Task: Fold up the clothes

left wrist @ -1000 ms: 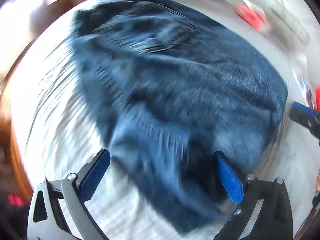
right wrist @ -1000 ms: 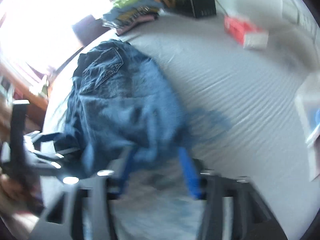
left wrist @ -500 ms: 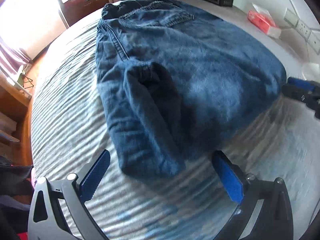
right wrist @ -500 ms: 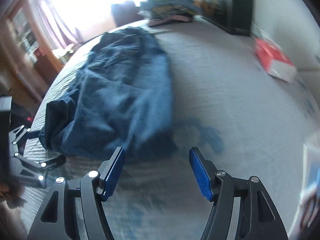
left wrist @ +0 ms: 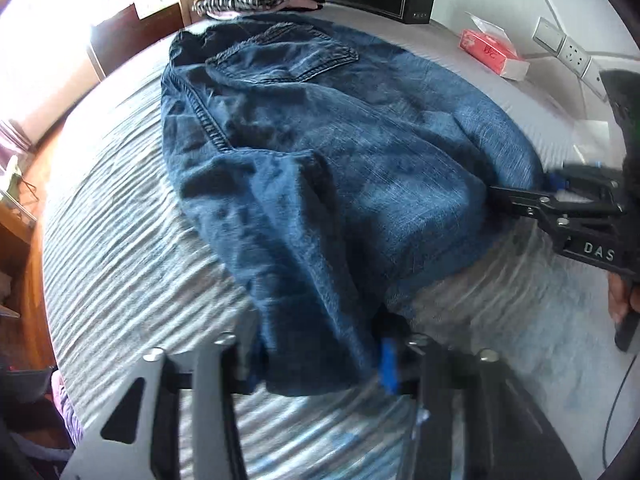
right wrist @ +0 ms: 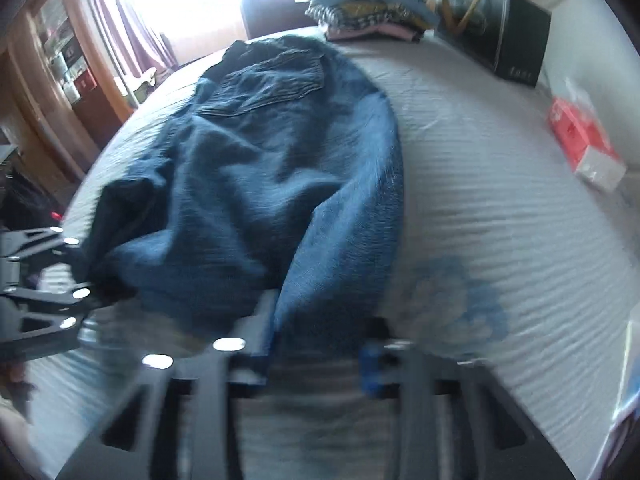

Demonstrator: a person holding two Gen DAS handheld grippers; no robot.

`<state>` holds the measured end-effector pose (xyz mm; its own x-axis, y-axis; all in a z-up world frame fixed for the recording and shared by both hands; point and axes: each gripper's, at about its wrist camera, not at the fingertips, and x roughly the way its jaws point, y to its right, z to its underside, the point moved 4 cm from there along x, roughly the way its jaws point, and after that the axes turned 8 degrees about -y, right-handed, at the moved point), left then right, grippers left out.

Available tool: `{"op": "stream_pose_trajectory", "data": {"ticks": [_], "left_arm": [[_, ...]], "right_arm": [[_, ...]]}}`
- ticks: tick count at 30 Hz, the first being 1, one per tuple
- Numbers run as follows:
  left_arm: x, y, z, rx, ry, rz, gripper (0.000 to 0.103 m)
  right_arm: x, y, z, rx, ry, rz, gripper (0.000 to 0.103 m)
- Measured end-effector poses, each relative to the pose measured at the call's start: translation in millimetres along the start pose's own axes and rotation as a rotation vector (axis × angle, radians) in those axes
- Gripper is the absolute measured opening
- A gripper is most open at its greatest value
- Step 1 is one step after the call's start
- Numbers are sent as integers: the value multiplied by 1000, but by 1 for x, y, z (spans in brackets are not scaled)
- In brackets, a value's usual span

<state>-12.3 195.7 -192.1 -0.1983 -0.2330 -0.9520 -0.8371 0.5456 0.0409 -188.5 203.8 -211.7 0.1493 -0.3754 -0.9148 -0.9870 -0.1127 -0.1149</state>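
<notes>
Dark blue denim jeans (left wrist: 320, 168) lie folded on a grey striped bed (left wrist: 132, 264); left gripper (left wrist: 316, 364) and right gripper (right wrist: 316, 340) jaws each clamp the near edge.

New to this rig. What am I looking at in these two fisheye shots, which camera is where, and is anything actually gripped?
There is no robot arm here. A person carries a two-finger gripper in each hand, and each gripper has a fisheye camera looking forward along its jaws.

The left wrist view shows the left gripper at the bottom, and the right gripper coming in from the right edge. The right wrist view is the mirror case, from the right gripper, with the left one at its left edge.

A pair of blue jeans lies on a grey striped bed. Both pairs of jaws look closed on the near edge of the denim, though motion blur makes the right one less certain.

At the far end sit a stack of folded clothes, a black box and a red tissue box.
</notes>
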Motion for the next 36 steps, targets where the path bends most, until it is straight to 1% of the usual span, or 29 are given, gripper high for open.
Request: {"op": "stream_pose_trajectory", "data": {"ticks": [1, 3, 5, 6, 8, 10, 13, 14, 16, 18, 19, 20, 21, 22, 23, 24, 26, 28, 29, 30, 31, 32, 33, 34, 35, 36], "left_arm": [[-6, -4, 2, 7, 1, 0, 20], [-27, -13, 11, 29, 18, -13, 18], [-49, -25, 25, 50, 31, -15, 18], [-62, -32, 29, 62, 31, -5, 18], [-91, -48, 54, 88, 15, 33, 18], [-112, -60, 76, 108, -10, 67, 17], [-121, -70, 104, 137, -50, 73, 17], [-119, -70, 103, 144, -52, 71, 17], [-116, -71, 90, 143, -33, 70, 18], [-113, -72, 77, 141, -13, 69, 17], [-117, -76, 68, 138, 15, 67, 17], [-116, -73, 48, 136, 42, 66, 17], [-122, -77, 29, 130, 85, 62, 18], [-122, -80, 10, 122, 107, 60, 18], [-121, -83, -9, 112, 126, 59, 18], [-118, -86, -33, 100, 141, 64, 17], [-107, -96, -84, 70, 166, 80, 17], [-84, -109, -126, 52, 154, 85, 18], [-68, -115, -141, 33, 125, 98, 18], [-51, -121, -156, 13, 94, 112, 18], [-35, -127, -171, -6, 62, 127, 22], [-20, -133, -178, -17, 16, 149, 24], [-9, -137, -182, -23, -30, 182, 27], [2, -141, -187, -30, -74, 216, 29], [1, -145, -192, -26, -75, 246, 29], [-4, -148, -192, -22, -67, 261, 34]], "right_arm": [[-3, -10, 1, -13, -7, 23, 27], [-15, -28, 5, -9, 2, 16, 25], [-37, -46, 14, 37, 32, -35, 25], [-50, -55, 20, 66, 48, -81, 24], [-77, -77, 39, 110, 61, -178, 24], [-94, -102, 61, 122, 60, -243, 24], [-97, -127, 87, 169, 22, -302, 24], [-95, -131, 90, 185, 11, -303, 24], [-92, -130, 86, 211, 13, -296, 24], [-99, -124, 64, 219, 61, -276, 24], [-103, -121, 53, 223, 85, -266, 24], [-110, -115, 35, 223, 124, -257, 24], [-116, -109, 18, 220, 153, -249, 24], [-122, -104, 0, 218, 181, -241, 24], [-126, -96, -24, 217, 209, -225, 24], [-127, -89, -48, 222, 228, -205, 24], [-118, -77, -82, 241, 240, -180, 24], [-102, -60, -121, 274, 251, -164, 24], [-95, -51, -141, 291, 256, -157, 25], [-79, -41, -159, 316, 249, -170, 29], [-64, -33, -171, 343, 228, -177, 33], [-51, -25, -178, 380, 191, -168, 38], [-37, -17, -186, 417, 154, -159, 39], [-28, -11, -185, 459, 131, -162, 39], [-19, -4, -185, 500, 108, -165, 40], [-20, -1, -180, 524, 127, -190, 44]]}}
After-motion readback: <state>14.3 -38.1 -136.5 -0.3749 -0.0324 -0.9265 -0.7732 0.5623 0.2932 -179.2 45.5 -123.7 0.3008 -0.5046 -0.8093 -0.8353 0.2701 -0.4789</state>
